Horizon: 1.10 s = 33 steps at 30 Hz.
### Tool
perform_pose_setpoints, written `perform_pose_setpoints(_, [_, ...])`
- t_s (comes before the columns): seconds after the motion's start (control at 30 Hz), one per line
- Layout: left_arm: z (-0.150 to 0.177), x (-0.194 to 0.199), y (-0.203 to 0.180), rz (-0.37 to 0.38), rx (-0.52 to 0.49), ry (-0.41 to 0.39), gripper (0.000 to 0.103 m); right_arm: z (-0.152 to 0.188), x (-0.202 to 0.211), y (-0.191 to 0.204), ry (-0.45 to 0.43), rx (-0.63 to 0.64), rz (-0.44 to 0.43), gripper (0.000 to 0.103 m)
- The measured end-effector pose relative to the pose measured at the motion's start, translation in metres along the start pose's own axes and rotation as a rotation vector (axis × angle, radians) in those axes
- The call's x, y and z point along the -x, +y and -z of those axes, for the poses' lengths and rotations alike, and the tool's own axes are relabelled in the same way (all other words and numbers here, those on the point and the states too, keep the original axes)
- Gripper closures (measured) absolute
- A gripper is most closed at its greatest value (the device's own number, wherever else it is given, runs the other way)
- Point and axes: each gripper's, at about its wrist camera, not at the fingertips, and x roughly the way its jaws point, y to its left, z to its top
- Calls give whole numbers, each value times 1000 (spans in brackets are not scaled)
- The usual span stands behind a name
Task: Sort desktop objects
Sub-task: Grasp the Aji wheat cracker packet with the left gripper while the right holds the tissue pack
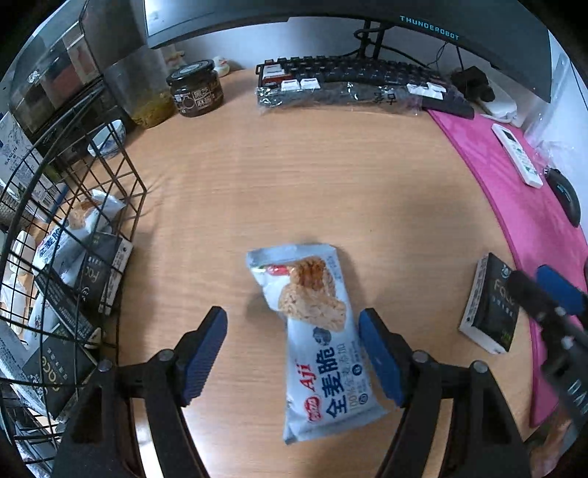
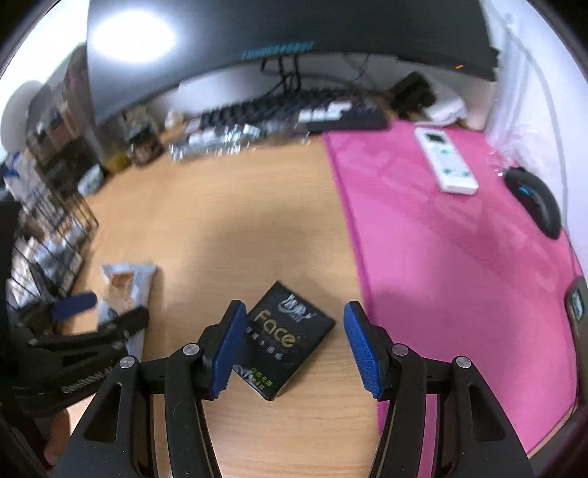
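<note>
A light blue Aji snack packet (image 1: 316, 338) lies on the wooden desk (image 1: 294, 176), between the open fingers of my left gripper (image 1: 292, 353), nearer the right finger. A black "Face" tissue pack (image 2: 284, 340) lies on the desk between the open fingers of my right gripper (image 2: 296, 347), close to the left finger. The same pack shows at the right in the left wrist view (image 1: 490, 301), with my right gripper beside it. The snack packet (image 2: 123, 294) and my left gripper (image 2: 99, 312) show at the left in the right wrist view.
A black wire basket (image 1: 70, 257) with several packets and tissue packs stands at the left. A dark jar (image 1: 196, 90), a keyboard (image 1: 352, 79) and a monitor (image 1: 367, 18) are at the back. A pink mat (image 2: 452, 235) on the right holds a white remote (image 2: 444, 160) and a black mouse (image 2: 534, 200).
</note>
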Motion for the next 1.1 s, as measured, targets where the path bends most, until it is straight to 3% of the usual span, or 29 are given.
perform_pose_setpoints(0.3, [-2, 4, 4, 10, -19, -6, 26, 7, -5, -18, 142, -86, -54, 47])
perform_pose_setpoints(0.77, [1, -1, 18, -7, -17, 6, 26, -7, -44, 34, 130, 16, 17, 47])
perform_pose_setpoints(0.8, [1, -2, 18, -5, -16, 7, 26, -7, -44, 35, 130, 34, 15, 54])
perform_pose_setpoints(0.9, [0, -5, 17, -5, -18, 6, 26, -4, -42, 37, 128, 83, 15, 56])
perform_pose_setpoints(0.97, [0, -5, 18, 4, -20, 9, 35, -4, -40, 36, 120, 101, 13, 56])
perform_pose_setpoints(1.03, [0, -8, 18, 31, -19, 30, 57, -4, -34, 32, 113, 96, 5, 56])
perform_pose_setpoints(1.1, [1, -9, 16, 30, -23, 31, 61, -6, -29, 29, 105, 98, -2, 56])
